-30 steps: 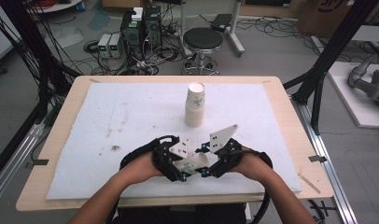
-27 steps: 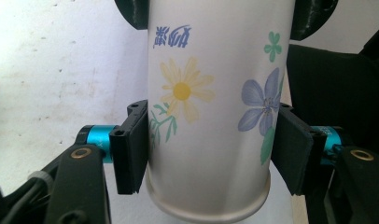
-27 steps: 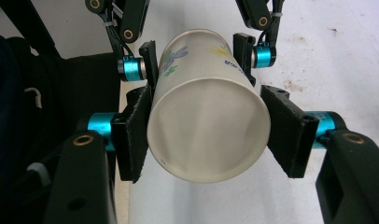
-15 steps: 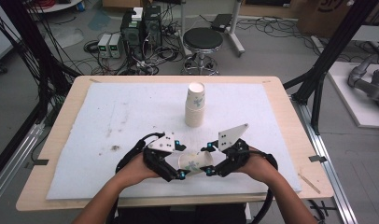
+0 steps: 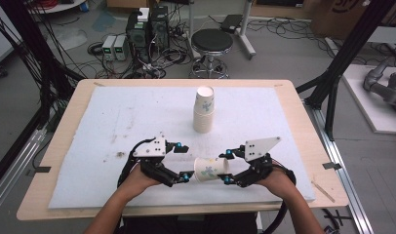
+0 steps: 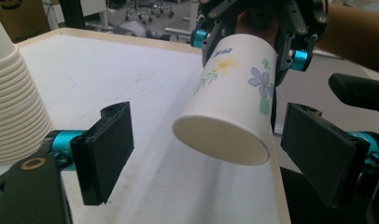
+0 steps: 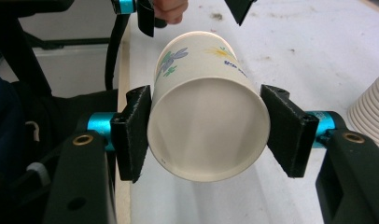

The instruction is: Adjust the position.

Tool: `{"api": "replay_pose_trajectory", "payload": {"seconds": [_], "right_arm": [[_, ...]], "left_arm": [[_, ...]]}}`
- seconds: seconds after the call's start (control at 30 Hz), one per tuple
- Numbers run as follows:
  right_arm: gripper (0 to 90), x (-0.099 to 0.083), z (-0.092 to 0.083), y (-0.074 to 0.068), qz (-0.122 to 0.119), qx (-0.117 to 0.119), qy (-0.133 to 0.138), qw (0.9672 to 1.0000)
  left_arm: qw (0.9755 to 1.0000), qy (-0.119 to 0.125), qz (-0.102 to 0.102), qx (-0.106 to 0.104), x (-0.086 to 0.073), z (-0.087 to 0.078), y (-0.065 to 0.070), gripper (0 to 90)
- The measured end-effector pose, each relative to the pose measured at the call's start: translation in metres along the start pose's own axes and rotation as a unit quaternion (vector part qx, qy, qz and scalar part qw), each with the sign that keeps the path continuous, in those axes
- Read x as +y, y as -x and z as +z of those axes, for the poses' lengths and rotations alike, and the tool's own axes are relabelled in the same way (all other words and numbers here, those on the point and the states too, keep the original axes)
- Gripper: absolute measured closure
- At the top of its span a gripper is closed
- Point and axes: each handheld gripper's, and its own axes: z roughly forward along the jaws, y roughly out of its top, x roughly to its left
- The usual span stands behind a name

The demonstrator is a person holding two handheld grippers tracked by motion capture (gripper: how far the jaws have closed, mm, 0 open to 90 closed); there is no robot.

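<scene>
A white paper cup with a flower print point(image 5: 210, 168) lies sideways just above the mat near the table's front edge. My right gripper point(image 5: 227, 166) is shut on its rim end, and both pads press the cup point(image 7: 206, 130) in the right gripper view point(image 7: 206, 135). My left gripper point(image 5: 184, 161) faces it from the left. Its jaws have just been opening and now stand wide. The cup's base point(image 6: 229, 107) hangs between them, touching neither pad point(image 6: 106, 149). A tall stack of paper cups point(image 5: 204, 114) stands upright at the middle of the mat.
A white mat point(image 5: 113, 117) covers the wooden table. The cup stack also shows at the left edge of the left gripper view point(image 6: 15, 107) and the right edge of the right gripper view point(image 7: 372, 112). Beyond the table stand a stool point(image 5: 212, 41) and cabled equipment.
The left gripper's jaws opened and let go of the cup. The right gripper drew to the right with the cup, so the two hands now stand farther apart.
</scene>
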Motion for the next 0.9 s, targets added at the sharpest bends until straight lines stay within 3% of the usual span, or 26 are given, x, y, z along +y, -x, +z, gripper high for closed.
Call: {"api": "replay_pose_trajectory", "payload": {"seconds": [0.1,0.3,0.53,0.9], "right_arm": [[38.1,-0.005,0.000,0.000,0.005,0.001,0.012,0.9999],[38.0,-0.007,-0.001,0.001,0.006,0.002,0.016,0.9999],[38.1,-0.008,-0.001,0.000,0.007,0.003,0.021,0.9998],[38.0,-0.007,-0.003,0.000,0.012,0.011,0.035,0.9993]], "left_arm": [[0.9999,0.008,0.003,-0.006,-0.001,0.001,0.000,17.3],[0.9990,0.031,0.031,-0.011,-0.004,0.004,0.000,17.4],[0.9995,0.018,0.013,-0.022,-0.010,0.013,0.003,17.0],[0.9989,0.028,0.014,-0.036,-0.013,0.023,0.003,16.9]]}}
